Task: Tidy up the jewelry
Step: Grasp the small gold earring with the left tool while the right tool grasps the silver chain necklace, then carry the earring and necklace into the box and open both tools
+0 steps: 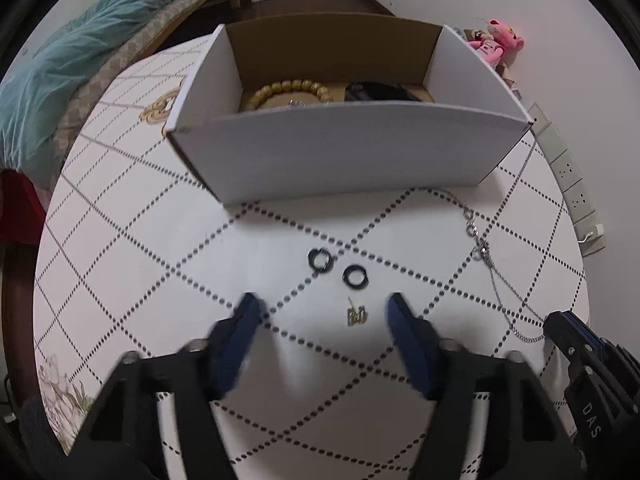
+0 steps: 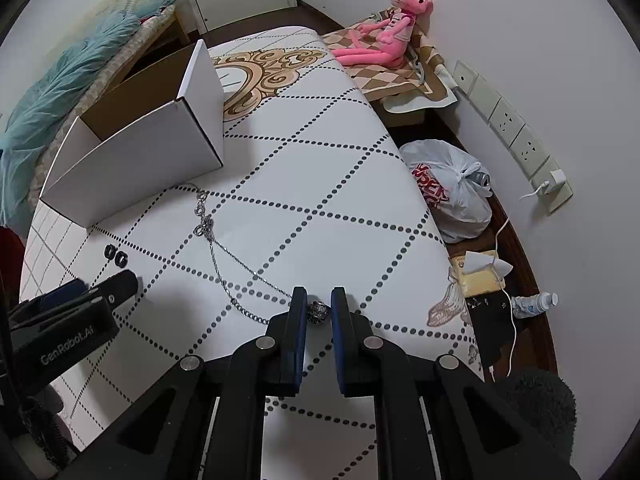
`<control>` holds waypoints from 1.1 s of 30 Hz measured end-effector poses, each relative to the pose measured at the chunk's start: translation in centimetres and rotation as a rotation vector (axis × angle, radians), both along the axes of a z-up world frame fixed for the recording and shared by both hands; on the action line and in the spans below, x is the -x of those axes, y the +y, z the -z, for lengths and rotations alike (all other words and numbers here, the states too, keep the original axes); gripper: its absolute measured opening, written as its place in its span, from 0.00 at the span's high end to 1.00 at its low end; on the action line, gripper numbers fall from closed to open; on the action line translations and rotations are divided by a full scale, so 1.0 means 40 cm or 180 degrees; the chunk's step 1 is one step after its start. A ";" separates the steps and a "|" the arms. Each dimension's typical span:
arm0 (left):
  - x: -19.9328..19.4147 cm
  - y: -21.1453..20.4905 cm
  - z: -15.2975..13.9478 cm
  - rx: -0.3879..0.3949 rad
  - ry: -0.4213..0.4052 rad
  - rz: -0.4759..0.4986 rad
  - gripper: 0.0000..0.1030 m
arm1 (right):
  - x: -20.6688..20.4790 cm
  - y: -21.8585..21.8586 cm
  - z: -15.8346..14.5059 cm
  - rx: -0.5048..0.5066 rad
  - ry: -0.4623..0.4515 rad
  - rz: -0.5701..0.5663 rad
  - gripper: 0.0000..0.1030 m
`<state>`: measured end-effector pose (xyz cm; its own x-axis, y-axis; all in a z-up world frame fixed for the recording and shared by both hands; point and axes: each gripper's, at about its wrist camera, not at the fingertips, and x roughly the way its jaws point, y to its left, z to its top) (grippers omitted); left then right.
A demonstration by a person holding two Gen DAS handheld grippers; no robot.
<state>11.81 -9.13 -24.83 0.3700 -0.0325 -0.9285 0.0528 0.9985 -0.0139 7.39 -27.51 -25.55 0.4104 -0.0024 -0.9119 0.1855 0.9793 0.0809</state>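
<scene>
A white cardboard box [image 1: 344, 148] stands at the far side of the table; inside lie a yellow bead bracelet [image 1: 288, 90] and a dark item [image 1: 380, 92]. Two black hoop earrings [image 1: 320, 259] [image 1: 354, 275] and a small gold earring [image 1: 356, 315] lie in front of it. My left gripper [image 1: 324, 312] is open, its fingers either side of the gold earring. A silver chain necklace [image 2: 212, 232] lies on the table right of the hoops. My right gripper [image 2: 319, 300] is shut on a silver ring [image 2: 318, 310] at the chain's near end. The box [image 2: 136, 168] also shows in the right wrist view.
The table [image 1: 160, 240] has a white cloth with dotted diamond lines. A bed with a teal blanket [image 1: 60, 72] is at the left. Right of the table are a pink plush toy [image 2: 384, 36], a white plastic bag [image 2: 452, 188], wall sockets [image 2: 516, 136] and a bottle [image 2: 534, 304].
</scene>
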 end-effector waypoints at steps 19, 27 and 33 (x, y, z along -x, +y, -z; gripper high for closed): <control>0.057 0.039 -0.048 0.0271 -0.0128 0.0082 0.94 | -0.004 -0.004 -0.085 -0.0173 -0.0261 -0.0018 0.88; 0.058 0.096 -0.167 0.0520 -0.0309 0.0081 0.94 | -0.019 0.024 -0.233 -0.0373 -0.0564 -0.0256 0.88; 0.023 0.163 -0.284 0.0773 -0.0450 0.0017 0.94 | -0.048 0.041 -0.354 -0.0502 -0.0794 -0.0439 0.88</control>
